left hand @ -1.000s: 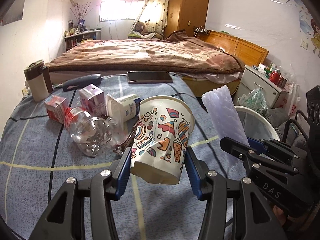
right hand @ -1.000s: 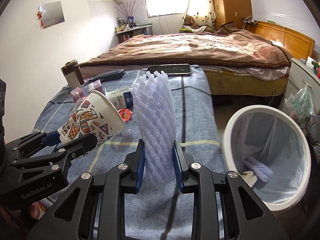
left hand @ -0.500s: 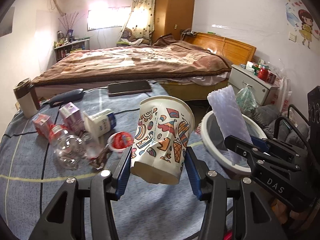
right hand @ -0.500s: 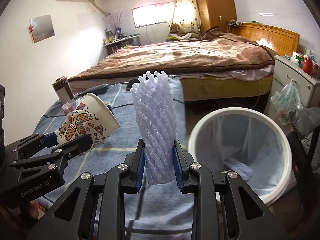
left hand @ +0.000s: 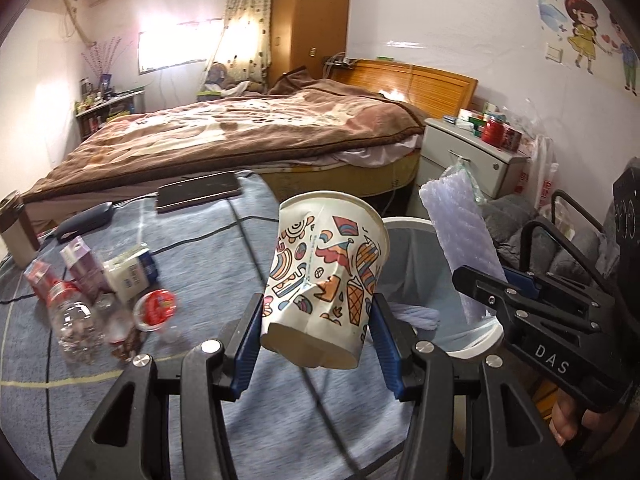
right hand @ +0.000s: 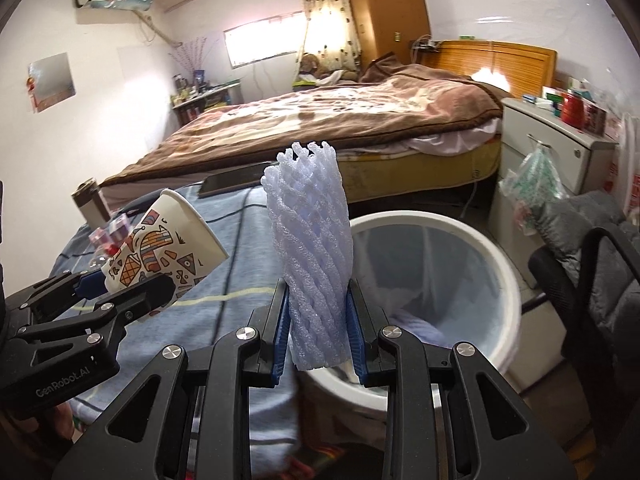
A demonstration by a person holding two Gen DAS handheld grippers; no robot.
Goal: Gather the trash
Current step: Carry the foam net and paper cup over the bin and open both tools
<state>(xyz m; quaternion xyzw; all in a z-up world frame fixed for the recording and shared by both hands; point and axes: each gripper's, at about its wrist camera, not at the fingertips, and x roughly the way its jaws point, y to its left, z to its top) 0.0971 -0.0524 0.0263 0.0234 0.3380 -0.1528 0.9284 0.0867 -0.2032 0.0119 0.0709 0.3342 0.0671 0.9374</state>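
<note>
Over the blue checked table [left hand: 192, 248], seen from the left wrist, the left claw [left hand: 316, 334] grips a dented paper cup [left hand: 326, 280] printed with ice-cream cones, its blue pads pressed against the cup's lower sides, mouth tilted up and away. Behind and to the right of the cup stands a white bin [left hand: 486, 330] with a liner, and the right claw [left hand: 500, 280] hangs above it holding a white foam net sleeve [left hand: 460, 236]. On the table to the left lie a clear plastic bottle [left hand: 74, 320], a red lid [left hand: 156, 306], small cartons [left hand: 80, 260] and a yoghurt tub [left hand: 130, 272], close together; a dark phone [left hand: 198, 196] lies farther back. From the right wrist, the right claw [right hand: 318, 330] is closed narrowly on the foam net sleeve [right hand: 310, 248], which stands upright between its pads. The bin [right hand: 500, 280] sits just beyond and to the right, something pale at its bottom. At left, the left claw [right hand: 116, 286] holds the cup [right hand: 160, 248] over the table [right hand: 224, 264] edge.
</note>
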